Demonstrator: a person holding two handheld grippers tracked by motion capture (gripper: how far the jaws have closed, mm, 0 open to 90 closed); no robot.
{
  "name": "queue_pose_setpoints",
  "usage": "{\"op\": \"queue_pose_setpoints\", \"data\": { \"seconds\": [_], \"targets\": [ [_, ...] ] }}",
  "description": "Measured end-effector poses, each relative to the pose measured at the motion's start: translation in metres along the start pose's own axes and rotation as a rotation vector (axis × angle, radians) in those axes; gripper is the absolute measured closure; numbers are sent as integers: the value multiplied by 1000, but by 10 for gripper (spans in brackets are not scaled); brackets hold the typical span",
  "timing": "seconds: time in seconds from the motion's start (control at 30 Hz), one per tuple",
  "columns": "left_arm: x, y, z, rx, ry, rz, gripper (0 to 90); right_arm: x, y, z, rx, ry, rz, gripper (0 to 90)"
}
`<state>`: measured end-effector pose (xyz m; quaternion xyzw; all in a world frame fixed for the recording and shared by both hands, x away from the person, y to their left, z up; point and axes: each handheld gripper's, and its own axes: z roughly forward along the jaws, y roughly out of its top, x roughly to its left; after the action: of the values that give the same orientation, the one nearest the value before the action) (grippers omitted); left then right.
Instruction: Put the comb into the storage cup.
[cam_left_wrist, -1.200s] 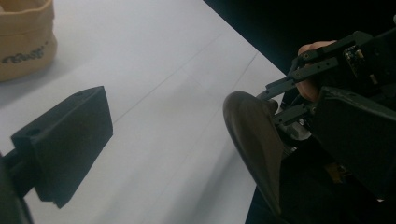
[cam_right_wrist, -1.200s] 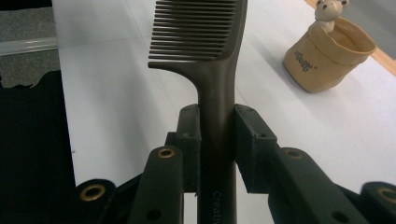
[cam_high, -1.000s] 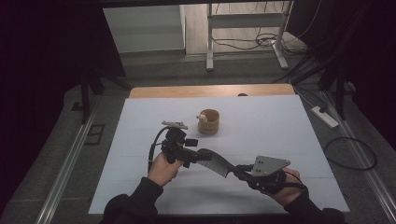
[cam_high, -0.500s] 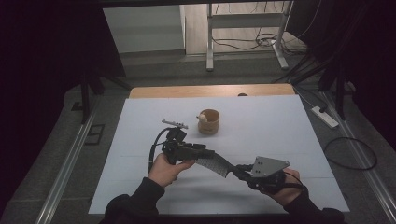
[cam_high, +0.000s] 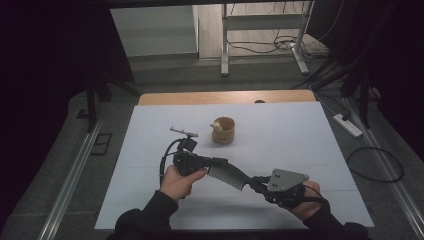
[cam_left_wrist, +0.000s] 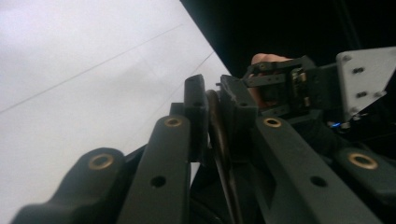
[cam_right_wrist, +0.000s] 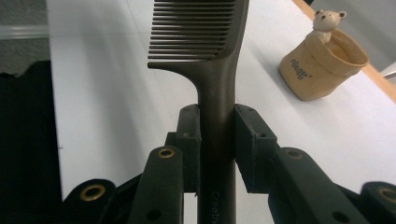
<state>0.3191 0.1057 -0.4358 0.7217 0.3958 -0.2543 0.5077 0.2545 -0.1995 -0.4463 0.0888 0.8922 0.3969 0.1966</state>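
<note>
A dark comb (cam_high: 227, 175) hangs level above the white table (cam_high: 310, 135), held at both ends. My left gripper (cam_high: 214, 163) has just been closing and is shut on the toothed end. In the left gripper view the comb (cam_left_wrist: 217, 126) stands edge-on between the pads of that gripper (cam_left_wrist: 215, 88). My right gripper (cam_high: 254, 182), under its grey plate, is shut on the handle. In the right gripper view the handle runs up between the pads of that gripper (cam_right_wrist: 217, 114) to the comb's teeth (cam_right_wrist: 196, 32).
A tan cup (cam_high: 223, 131) with a small bear figure on its rim stands at the table's middle back, also the tan cup (cam_right_wrist: 322, 60) at upper right. A wooden strip (cam_high: 225, 96) edges the far side. A power strip (cam_high: 348, 125) and cables lie on the floor at right.
The left gripper's jaws have closed onto the comb's toothed end. Both hands stayed where they were, and the right gripper kept its hold on the handle.
</note>
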Motion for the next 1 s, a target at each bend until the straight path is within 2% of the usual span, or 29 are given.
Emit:
{"op": "queue_pose_setpoints", "data": {
  "seconds": [0.07,0.23,0.3,0.37,0.63,0.67,1.0],
  "targets": [
    [-1,0,0,-1,1,2,834,1,0,1,3,-11,-10,721],
    [0,-1,0,-1,-6,12,836,0,-2,2,-3,-2,0,713],
    [-2,0,-1,-5,11,36,837,-1,-2,2,0,-3,9,693],
    [-3,0,-2,-6,23,42,838,-1,-2,2,2,-6,12,680],
    [-3,0,-4,-16,32,57,837,-5,-4,3,19,1,65,565],
    [-3,0,-4,-21,41,64,837,-6,-4,5,29,2,87,535],
    [-3,-1,-7,-40,50,79,837,-10,-7,7,61,10,165,377]
  ]
}}
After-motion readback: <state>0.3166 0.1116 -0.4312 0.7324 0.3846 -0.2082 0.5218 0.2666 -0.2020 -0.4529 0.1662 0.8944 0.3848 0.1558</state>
